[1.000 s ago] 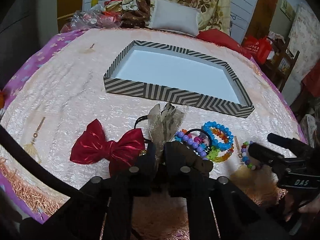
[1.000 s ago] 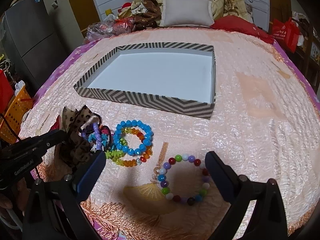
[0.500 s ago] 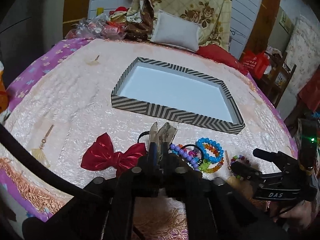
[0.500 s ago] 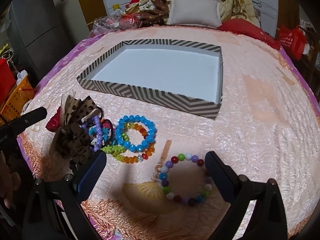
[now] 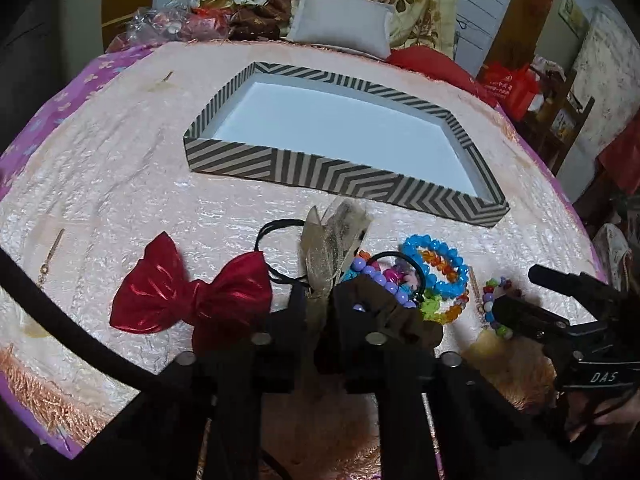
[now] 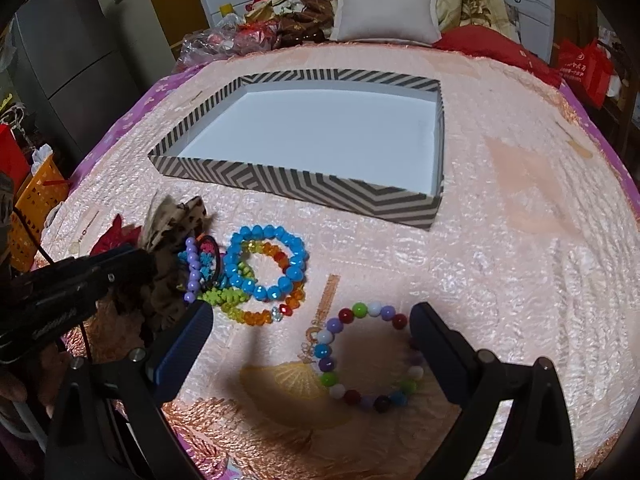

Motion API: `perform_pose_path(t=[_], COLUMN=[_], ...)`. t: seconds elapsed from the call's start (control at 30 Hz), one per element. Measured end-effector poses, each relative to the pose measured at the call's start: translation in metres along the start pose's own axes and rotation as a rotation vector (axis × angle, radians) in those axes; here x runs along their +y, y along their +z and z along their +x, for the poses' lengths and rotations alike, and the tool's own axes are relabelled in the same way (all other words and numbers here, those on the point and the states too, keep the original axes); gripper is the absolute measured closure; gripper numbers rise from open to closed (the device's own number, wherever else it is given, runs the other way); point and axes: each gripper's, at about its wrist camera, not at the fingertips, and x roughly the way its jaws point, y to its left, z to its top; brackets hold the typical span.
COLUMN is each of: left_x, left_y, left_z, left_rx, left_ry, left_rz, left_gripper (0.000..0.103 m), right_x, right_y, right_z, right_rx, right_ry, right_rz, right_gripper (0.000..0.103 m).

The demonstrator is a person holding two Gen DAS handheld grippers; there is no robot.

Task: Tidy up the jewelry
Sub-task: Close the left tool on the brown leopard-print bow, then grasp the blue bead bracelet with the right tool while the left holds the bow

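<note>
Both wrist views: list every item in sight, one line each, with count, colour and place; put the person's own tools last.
Striped shallow cardboard box: one, grey-beige chevrons, white inside, mid-table, nothing in it.
Shiny red fabric bow: one, red, near left.
Leopard-print gauze hair bow: one, brown-beige, pinched in the left tool.
Blue faceted bead bracelet: one, blue, near the box front.
Rainbow crystal bead bracelet: one, orange-yellow-green, under the blue one.
Purple bead bracelet: one, lilac, beside the gauze bow.
Mixed round bead bracelet: one, multicoloured, between the right tool's fingers, untouched.
Grey-white cushion: one, behind the table.
Peach embroidered tablecloth: one, covers the table.
Left tool: shut on the gauze bow.
Right tool: open.
</note>
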Motion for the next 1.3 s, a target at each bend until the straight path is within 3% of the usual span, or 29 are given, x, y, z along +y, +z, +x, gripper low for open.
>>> perform_pose_path(t=[0.2, 0.27, 0.33, 0.5, 0.67, 0.77, 0.87, 0.93, 1.0, 1.03, 1.3], left_x=[0.008, 0.011, 0.015, 0.021, 0.018, 0.021, 0.021, 0.022, 0.021, 0.021, 0.021], left_y=[0.005, 0.008, 0.011, 0.022, 0.031, 0.034, 0.035, 0.036, 0.037, 0.037, 0.04], left_z=[-0.039, -0.052, -0.061, -0.08, -0.091, -0.089, -0.088, -0.09, -0.092, -0.092, -0.095], left_rx=[-0.071, -0.098, -0.111, -0.157, -0.196, -0.191, -0.191, -0.194, -0.199, -0.201, -0.208], left_ry=[-0.043, -0.043, -0.06, -0.072, -0.064, -0.072, -0.067, -0.067, -0.062, -0.056, -0.049], left_rz=[-0.022, -0.029, -0.052, -0.089, -0.08, -0.098, -0.104, -0.105, -0.103, -0.101, -0.099], left_gripper=[0.103, 0.103, 0.103, 0.103, 0.103, 0.103, 0.103, 0.103, 0.103, 0.103, 0.103], right_x=[0.003, 0.004, 0.004, 0.011, 0.011, 0.014, 0.015, 0.012, 0.012, 0.012, 0.011], right_y=[0.006, 0.009, 0.012, 0.014, 0.025, 0.03, 0.033, 0.033, 0.031, 0.03, 0.04], right_z=[-0.001, -0.001, 0.0, 0.007, 0.021, 0.032, 0.047, 0.051, 0.054, 0.052, 0.01], right_rx=[-0.02, -0.028, -0.024, -0.014, 0.004, 0.034, 0.074, 0.083, 0.098, 0.089, -0.008], right_ry=[0.006, 0.001, 0.02, 0.064, 0.047, 0.044, -0.011, 0.041, 0.076, 0.086, 0.146], right_rz=[-0.034, -0.045, -0.038, -0.074, -0.102, -0.138, -0.167, -0.154, -0.153, -0.152, -0.142], right_gripper=[0.005, 0.019, 0.027, 0.038, 0.068, 0.07, 0.071, 0.073, 0.084, 0.093, 0.093])
